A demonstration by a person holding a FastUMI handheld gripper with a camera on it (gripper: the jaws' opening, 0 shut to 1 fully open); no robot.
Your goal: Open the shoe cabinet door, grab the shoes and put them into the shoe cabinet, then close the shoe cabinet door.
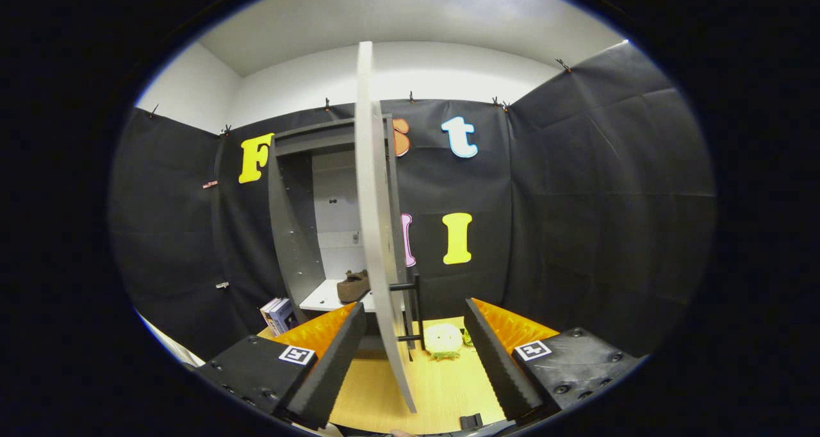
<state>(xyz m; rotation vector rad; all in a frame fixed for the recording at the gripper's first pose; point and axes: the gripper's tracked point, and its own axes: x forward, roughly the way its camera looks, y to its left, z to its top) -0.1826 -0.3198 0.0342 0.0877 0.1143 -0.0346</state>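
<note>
Pale bench (pixel 442 386) below; tool (pixel 415 360) spread, empty; stiff, light door (pixel 378 232) edge-on between its fingers; bar handle (pixel 415 309) offers best hold; shoe (pixel 353 286) shelved beyond.

Black gripper (pixel 415 347) housings with screws; square black-and-white markers; serrated jaws, parted.

The cabinet door (pixel 378 232) stands edge-on between the spread jaws of the gripper (pixel 413 360), splitting the way ahead. Left of it the cabinet (pixel 295 232) gapes open, with free room above the shoe (pixel 353 286) on its shelf (pixel 320 299). Books (pixel 277 315) crowd the cabinet's left foot. Right of the door, its handle (pixel 413 309) juts out, and a round toy (pixel 442 341) sits on the bench (pixel 442 386) just beyond.
</note>
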